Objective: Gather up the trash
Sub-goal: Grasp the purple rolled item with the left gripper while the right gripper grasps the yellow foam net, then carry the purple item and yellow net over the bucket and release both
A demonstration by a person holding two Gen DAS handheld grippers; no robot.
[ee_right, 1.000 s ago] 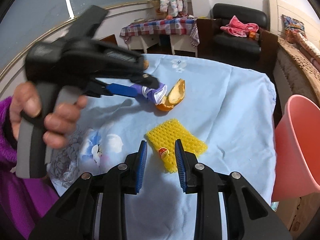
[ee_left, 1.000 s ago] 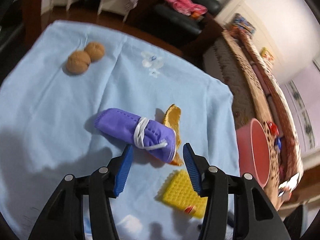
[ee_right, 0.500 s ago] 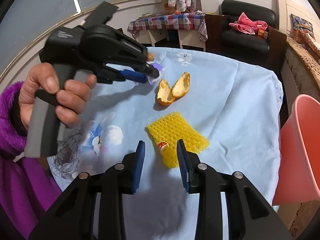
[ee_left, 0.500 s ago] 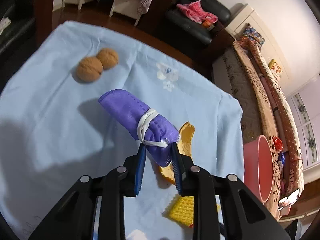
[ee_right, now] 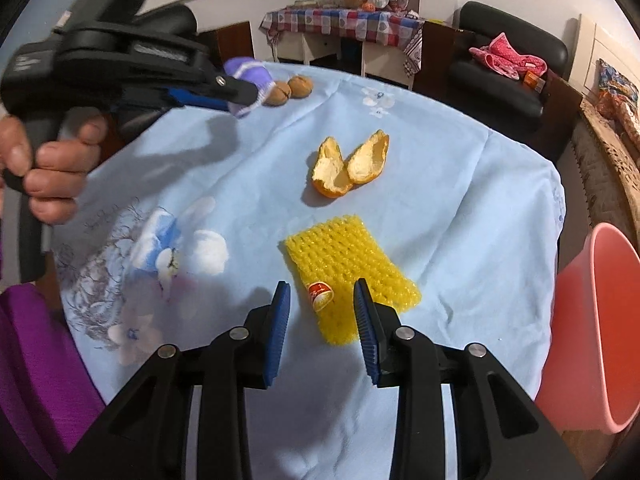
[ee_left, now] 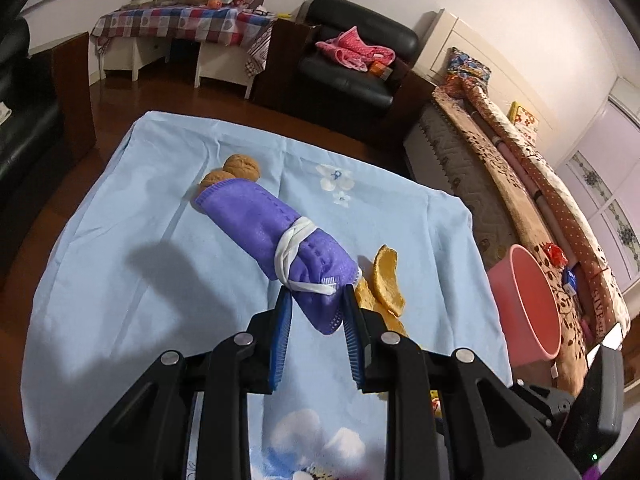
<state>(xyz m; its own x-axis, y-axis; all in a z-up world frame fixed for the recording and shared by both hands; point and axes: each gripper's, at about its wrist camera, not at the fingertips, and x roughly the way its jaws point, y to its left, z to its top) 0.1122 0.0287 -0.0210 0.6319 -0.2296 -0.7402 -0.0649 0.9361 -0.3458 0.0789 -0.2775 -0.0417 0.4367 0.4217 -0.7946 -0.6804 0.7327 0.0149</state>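
Note:
A rolled purple face mask (ee_left: 256, 224) tied with its white strap hangs above the table, and my left gripper (ee_left: 316, 300) is shut on its near end. The right wrist view shows that same gripper (ee_right: 240, 94), held by a hand, lifted at the upper left with the mask (ee_right: 250, 74). My right gripper (ee_right: 322, 296) stands open over the near end of a yellow foam fruit net (ee_right: 352, 268) with a small red sticker; its pads do not press on it. Orange peel (ee_right: 348, 168) lies beyond the net and also shows beside the mask, orange peel (ee_left: 384, 284).
Two walnuts (ee_left: 242, 168) sit at the far side of the light blue tablecloth (ee_left: 120, 260). A pink bin (ee_right: 600, 320) stands off the table's right edge. A rolled mattress and bedding run along the right; a black armchair and a checked side table are behind.
My left gripper shut on the purple mask and lifted it off the cloth, away from the orange peel. My right gripper opened slightly over the foam net and barely moved.

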